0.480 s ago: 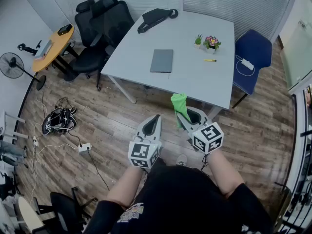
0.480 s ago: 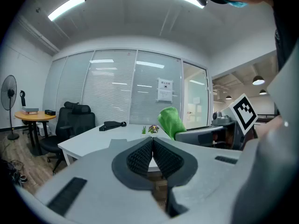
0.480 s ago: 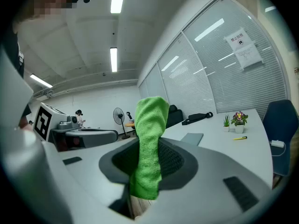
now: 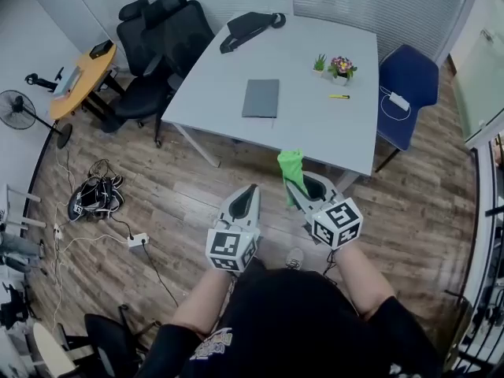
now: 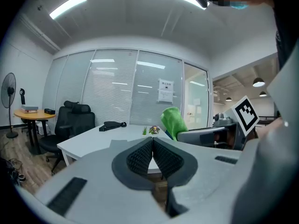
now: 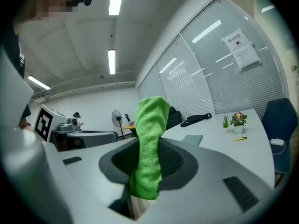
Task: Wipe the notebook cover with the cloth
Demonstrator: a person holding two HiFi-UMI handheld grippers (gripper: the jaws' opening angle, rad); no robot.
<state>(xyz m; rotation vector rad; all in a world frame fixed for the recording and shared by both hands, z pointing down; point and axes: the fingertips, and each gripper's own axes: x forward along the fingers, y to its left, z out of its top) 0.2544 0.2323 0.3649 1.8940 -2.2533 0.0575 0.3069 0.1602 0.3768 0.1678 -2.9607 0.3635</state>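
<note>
Entry, standing short of the table: I am holding the left gripper (image 4: 251, 188) out over the wooden floor (image 4: 197, 195) with its ribbed pads pressing together and nothing sitting between them. I am carrying the green cloth (image 4: 290, 166) in the right gripper (image 4: 290, 183), whose jaws are clamping on its middle, one end sticking up past the tips and the other hanging below them. The grey notebook (image 4: 261, 98) is lying closed and flat near the middle of the white table (image 4: 331, 136), well apart from both grippers and from the cloth. Also resting on that table: a black bag (image 4: 250, 28) at the far edge, a small green plant (image 4: 320, 64) and a flower pot (image 4: 342, 68) sitting side by side, and a yellow pen (image 4: 339, 97) lying near them. A blue chair (image 4: 409, 85) is standing at the table's right side, black office chairs (image 4: 165, 34) at its left.
</note>
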